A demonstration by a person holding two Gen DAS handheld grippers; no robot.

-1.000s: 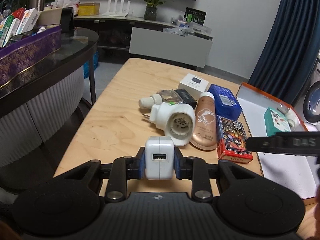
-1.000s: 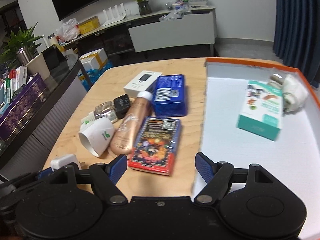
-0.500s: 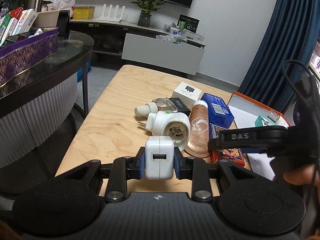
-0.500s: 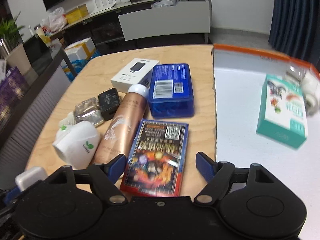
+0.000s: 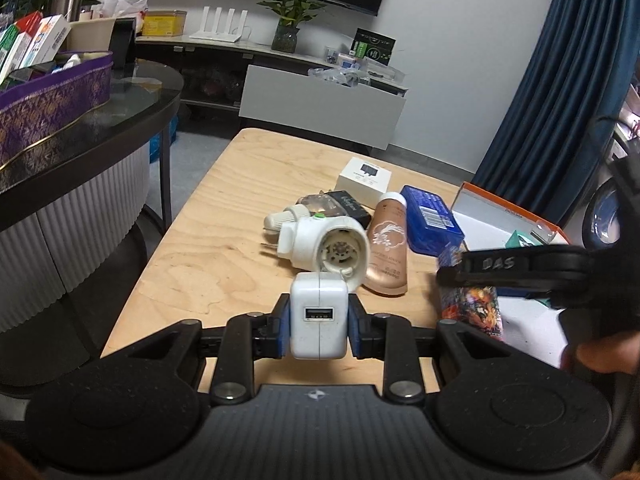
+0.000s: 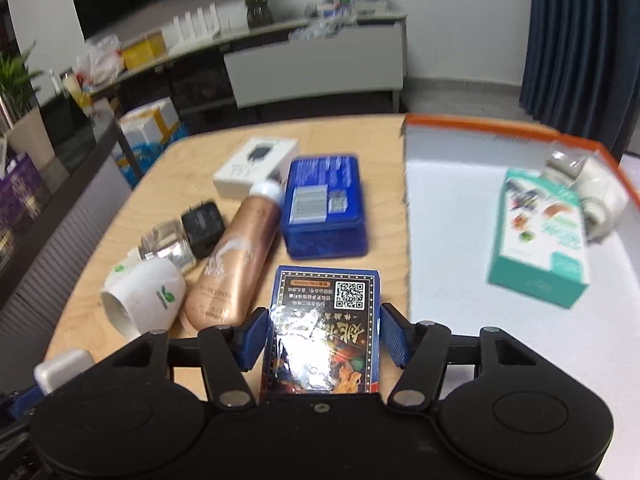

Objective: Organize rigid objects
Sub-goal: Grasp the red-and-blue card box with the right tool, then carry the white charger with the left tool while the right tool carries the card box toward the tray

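The left tool (image 5: 319, 322) is gripping the white charger (image 5: 319, 319) at lower centre; the right tool (image 6: 323, 336) is straddling the card box (image 6: 322, 330), pads apart; it should centre squarely before squeezing and lifting toward the tray (image 6: 448, 216)
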